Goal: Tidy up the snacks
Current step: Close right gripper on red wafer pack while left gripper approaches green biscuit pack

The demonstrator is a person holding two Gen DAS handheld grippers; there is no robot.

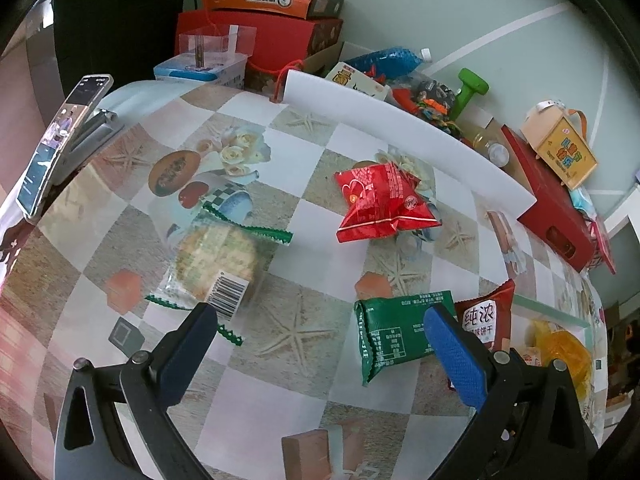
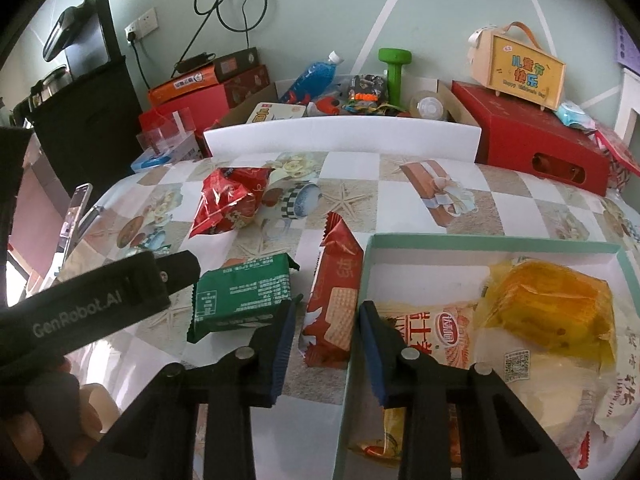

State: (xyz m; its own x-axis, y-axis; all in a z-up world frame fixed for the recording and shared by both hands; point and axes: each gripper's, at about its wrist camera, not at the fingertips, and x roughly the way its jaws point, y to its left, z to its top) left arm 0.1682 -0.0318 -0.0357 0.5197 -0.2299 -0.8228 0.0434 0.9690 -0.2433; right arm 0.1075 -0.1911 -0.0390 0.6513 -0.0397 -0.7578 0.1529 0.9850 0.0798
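Observation:
A green snack pack (image 1: 400, 330) (image 2: 244, 296) lies on the table beside a red biscuit pack (image 1: 486, 316) (image 2: 336, 300). A puffy red bag (image 1: 380, 202) (image 2: 230, 202) lies farther back. A clear-wrapped round cracker pack (image 1: 218, 266) lies at the left. A pale green-rimmed box (image 2: 480, 240) holds a yellow cake pack (image 2: 548, 304) and an orange-white pack (image 2: 432, 340). My left gripper (image 1: 320, 320) is open and empty above the table, the green pack by its right finger. My right gripper (image 2: 326, 320) is open, its fingers either side of the red biscuit pack's near end.
A white board (image 1: 400, 120) (image 2: 344, 136) stands along the table's back. Behind it are red boxes (image 2: 540, 140), a blue bottle (image 2: 312, 76), a green dumbbell (image 2: 394, 68) and a wooden-look box (image 2: 520, 68). A phone on a stand (image 1: 60, 140) is at the left edge.

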